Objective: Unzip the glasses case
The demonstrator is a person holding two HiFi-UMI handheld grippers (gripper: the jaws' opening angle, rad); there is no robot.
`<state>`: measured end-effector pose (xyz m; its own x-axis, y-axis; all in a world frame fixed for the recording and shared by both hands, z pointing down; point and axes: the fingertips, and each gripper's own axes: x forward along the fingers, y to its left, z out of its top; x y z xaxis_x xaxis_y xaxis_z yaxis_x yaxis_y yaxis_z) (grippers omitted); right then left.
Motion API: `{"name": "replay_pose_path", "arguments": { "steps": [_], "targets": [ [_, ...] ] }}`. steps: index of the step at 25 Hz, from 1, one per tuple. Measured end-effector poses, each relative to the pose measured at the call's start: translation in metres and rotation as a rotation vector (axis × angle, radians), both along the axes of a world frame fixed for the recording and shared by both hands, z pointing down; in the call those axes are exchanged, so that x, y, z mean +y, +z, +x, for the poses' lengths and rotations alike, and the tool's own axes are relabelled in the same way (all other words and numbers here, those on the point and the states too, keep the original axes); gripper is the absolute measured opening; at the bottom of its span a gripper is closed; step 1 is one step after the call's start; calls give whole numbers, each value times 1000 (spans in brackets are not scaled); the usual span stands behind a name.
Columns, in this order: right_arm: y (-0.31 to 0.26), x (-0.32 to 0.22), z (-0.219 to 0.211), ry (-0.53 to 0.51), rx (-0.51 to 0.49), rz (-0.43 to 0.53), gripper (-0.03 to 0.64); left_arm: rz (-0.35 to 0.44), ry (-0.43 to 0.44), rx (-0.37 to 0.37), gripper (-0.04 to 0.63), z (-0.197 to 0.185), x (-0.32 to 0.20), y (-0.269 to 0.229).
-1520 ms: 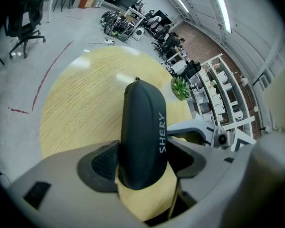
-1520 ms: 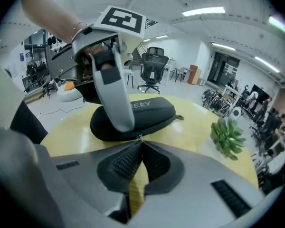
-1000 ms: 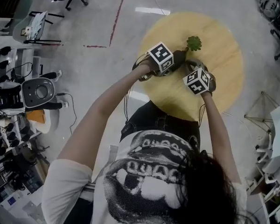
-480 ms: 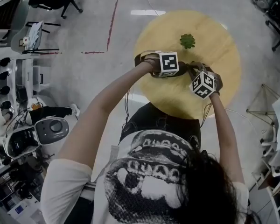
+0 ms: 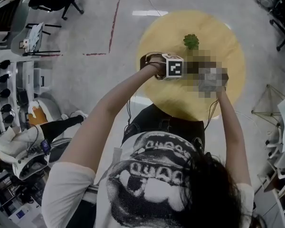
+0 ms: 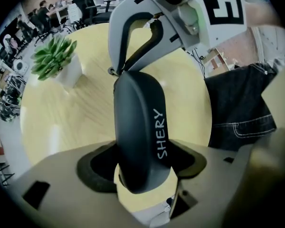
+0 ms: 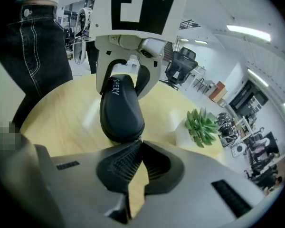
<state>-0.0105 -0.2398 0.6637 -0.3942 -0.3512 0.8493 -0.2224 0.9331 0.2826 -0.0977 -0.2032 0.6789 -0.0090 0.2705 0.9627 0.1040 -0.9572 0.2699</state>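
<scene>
Clamping glasses case point(image 6: 140, 127), left jaws (right at tip)

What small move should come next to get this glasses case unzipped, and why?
The left gripper clamps the glasses case, and the right gripper is shut at its tip, so probably draw the right one along the case's seam.

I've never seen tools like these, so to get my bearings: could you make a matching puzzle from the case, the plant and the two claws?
Things:
1. glasses case
2. potted plant
3. left claw
4. right claw

States:
A. tips shut together at the case's end
B. green, standing on the table
C. dark, with white lettering
D. clamped round the case

Pairs: 1-C, 2-B, 3-D, 4-A.
</scene>
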Motion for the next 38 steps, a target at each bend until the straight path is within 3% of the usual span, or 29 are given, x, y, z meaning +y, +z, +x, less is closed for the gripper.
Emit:
{"name": "replay_pose_path", "arguments": {
  "steps": [4,7,11,14,17,20,25,29,38],
  "targets": [
    [-1,1,1,34,-7,3,6,-3,-8,35,327,1,0,0],
    [-3,4,4,123,-36,-16,19,-2,-54,125,328,3,1,-2],
    [-8,15,12,285,-106,-94,183,39,-219,352,333,1,-4,-13],
    [-14,29,15,366,-143,-112,192,113,-373,535,334,-3,-18,-36],
    [-28,49,14,470,-224,-113,190,130,-530,695,333,-10,-15,-68],
    [-42,70,7,603,-347,-115,182,140,-602,796,333,-20,-5,-91],
    [-68,108,-6,813,-504,-103,160,136,-690,904,298,-32,18,-112],
    [-89,132,-10,929,-594,-94,155,87,-762,944,264,-35,39,-115],
    [-106,153,-2,1041,-710,-64,147,-11,-714,931,264,-18,78,-95]
  ]
}}
